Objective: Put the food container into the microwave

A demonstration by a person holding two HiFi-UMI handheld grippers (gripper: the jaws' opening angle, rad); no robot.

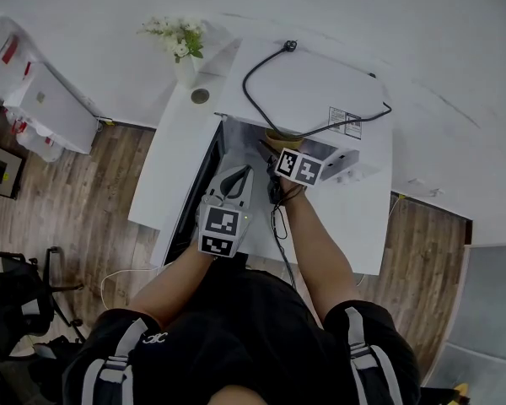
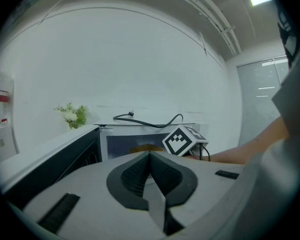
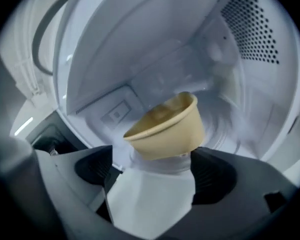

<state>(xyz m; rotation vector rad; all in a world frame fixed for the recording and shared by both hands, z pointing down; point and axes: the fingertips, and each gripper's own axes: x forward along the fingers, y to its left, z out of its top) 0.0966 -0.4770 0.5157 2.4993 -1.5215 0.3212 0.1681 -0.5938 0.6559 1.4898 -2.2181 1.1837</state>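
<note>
Our left gripper (image 1: 234,175) is nearest us, its jaws pressed together on nothing, and it hovers beside the open microwave door (image 1: 196,202) on the left. Just beyond it, our right gripper (image 3: 155,164) reaches into the microwave (image 1: 314,83) with its jaws spread wide, the pads on either side of the food container (image 3: 165,129) but not pressing on it. This tan bowl is inside the cavity, just ahead of the jaws. It looks tilted in the right gripper view, so we cannot be sure it sits flat. We judge the release is in hand. To do it well, we keep the jaws wide and draw straight back toward us without clipping the rim. Farther off, a black cable (image 1: 261,66) lies on the microwave's top.
</note>
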